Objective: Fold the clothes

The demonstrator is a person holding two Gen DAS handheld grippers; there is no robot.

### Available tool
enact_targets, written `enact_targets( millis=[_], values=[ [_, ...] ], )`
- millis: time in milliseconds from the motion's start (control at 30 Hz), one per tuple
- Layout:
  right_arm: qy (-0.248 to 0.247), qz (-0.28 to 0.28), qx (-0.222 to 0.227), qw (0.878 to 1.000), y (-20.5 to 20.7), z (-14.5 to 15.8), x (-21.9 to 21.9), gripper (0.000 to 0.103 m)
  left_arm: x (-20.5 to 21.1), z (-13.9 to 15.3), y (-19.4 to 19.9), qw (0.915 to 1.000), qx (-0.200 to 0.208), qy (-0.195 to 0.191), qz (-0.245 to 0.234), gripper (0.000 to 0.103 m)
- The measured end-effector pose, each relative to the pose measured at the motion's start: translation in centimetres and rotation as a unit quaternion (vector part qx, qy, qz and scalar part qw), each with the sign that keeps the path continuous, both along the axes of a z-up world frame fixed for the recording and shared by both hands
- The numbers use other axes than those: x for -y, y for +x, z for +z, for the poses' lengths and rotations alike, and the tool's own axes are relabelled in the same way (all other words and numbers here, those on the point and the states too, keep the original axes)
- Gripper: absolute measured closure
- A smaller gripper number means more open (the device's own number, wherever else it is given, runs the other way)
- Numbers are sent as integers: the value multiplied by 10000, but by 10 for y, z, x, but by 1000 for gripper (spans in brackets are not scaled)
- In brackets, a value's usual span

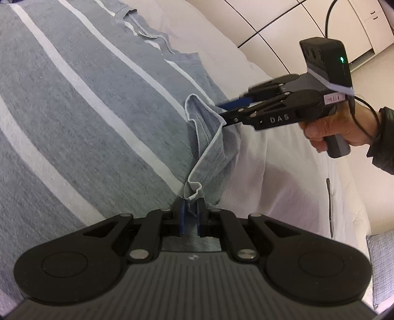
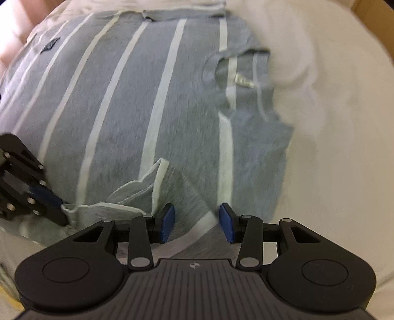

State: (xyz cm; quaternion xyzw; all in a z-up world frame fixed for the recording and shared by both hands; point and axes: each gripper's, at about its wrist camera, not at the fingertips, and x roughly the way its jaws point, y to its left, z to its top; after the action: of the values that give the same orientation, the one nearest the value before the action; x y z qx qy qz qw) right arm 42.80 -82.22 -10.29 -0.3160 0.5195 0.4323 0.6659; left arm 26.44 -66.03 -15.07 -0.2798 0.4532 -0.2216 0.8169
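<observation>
Left gripper (image 1: 189, 216) pinches a bunched bit of the shirt's (image 1: 86, 110) sleeve (image 1: 209, 147) between its blue pads (image 1: 181, 219), the cloth hem sticking up just past the fingertips; the jaws sit nearly together with fabric between them. Right gripper (image 2: 197, 221) has its jaws spread, blue pads (image 2: 168, 219) well apart, with shirt cloth lying in the gap but not squeezed; in the left wrist view the same tool (image 1: 227, 112) reaches in from the right, its fingertips touching the raised sleeve fold, held by a hand (image 1: 337, 128) in a dark cuff; a cable (image 1: 330, 22) runs up from its body, where a green light (image 1: 341, 59) glows.

Grey with pale stripes, the shirt lies spread flat on a white bedsheet (image 1: 283, 160); the collar (image 2: 236, 71) with its label (image 2: 243, 82) lies at the far side in the right wrist view, which is somewhat blurred; a small dark logo (image 2: 50, 45) shows at upper left there; the sleeve is lifted off the sheet into a ridge running between the two tools, beside the shirt's edge. White cupboards (image 1: 295, 19) stand beyond the bed.
</observation>
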Motion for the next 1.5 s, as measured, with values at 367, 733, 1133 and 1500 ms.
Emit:
enact_targets(
  millis=[367, 733, 1133, 1500],
  values=[
    [-91, -1542, -383, 9873, -3, 10, 60, 103, 22, 9, 6, 9980, 234, 304, -492, 76],
    [459, -2188, -357, 9740, 6, 4, 66, 86, 29, 2, 7, 9991, -123, 261, -303, 93],
    [659, -2227, 164, 9725, -27, 30, 57, 86, 35, 44, -26, 9879, 848, 1133, -629, 88],
    [1697, -2908, -217, 9414, -15, 7, 48, 76, 31, 27, -8, 9874, 846, 1089, -777, 86]
  ],
)
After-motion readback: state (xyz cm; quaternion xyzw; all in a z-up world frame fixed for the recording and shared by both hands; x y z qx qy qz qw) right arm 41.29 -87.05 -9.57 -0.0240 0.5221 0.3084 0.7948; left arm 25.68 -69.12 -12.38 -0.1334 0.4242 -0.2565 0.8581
